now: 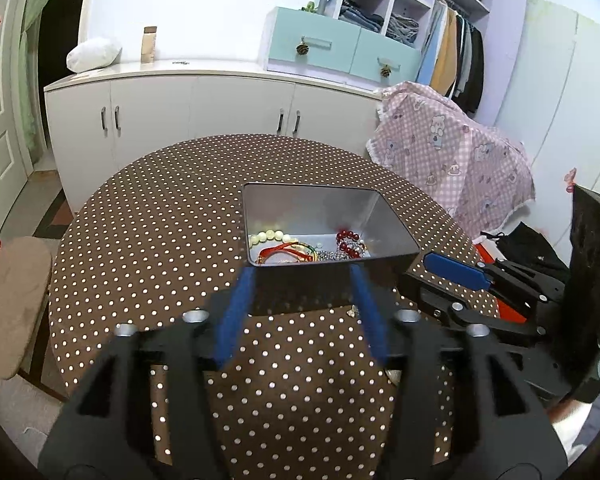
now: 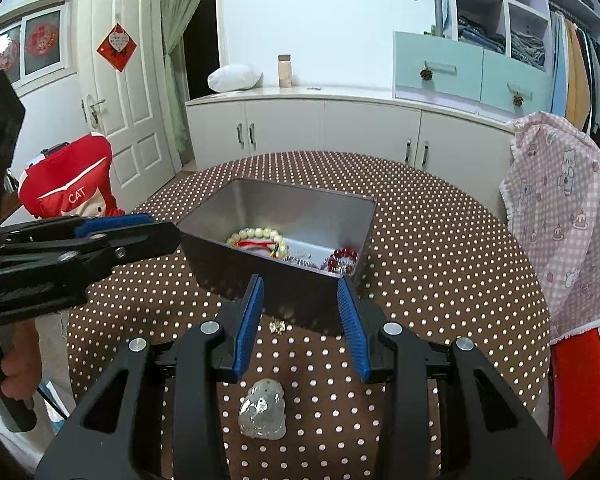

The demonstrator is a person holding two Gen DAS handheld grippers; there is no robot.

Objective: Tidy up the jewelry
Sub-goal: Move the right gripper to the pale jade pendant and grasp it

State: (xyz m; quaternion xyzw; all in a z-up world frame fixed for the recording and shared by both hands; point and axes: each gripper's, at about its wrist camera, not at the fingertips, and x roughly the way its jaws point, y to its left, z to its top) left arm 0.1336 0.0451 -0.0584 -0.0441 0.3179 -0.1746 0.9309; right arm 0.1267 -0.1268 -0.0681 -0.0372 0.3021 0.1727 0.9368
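jewelry box mid-counter, both hand-held grippers empty

jewelry sits mostly inside an open metal box at the centre of the round, dotted counter. in the right wrist view the box holds a pale bead bracelet at its left, a red cord piece just under it, and a dark red bead bracelet at its lower right, with some silvery chain between them that is too small to make out. two pieces lie outside the box on the cloth: a small gold charm just below the box's near wall, and a clear pale pendant lower in the frame, between the arms of the right hand-held gripper.

the right hand-held gripper stands partly apart, its blue pads on either side of the box's near wall without touching it, nothing between them. the left hand-held gripper fills the bottom of the left wrist view, its blue fingers spread moderately and blurred, pointing at the near wall of the box; nothing is held. in the right wrist view it enters from the left edge, its tip just beside the box's left corner, with a hand on its grip at lower left.
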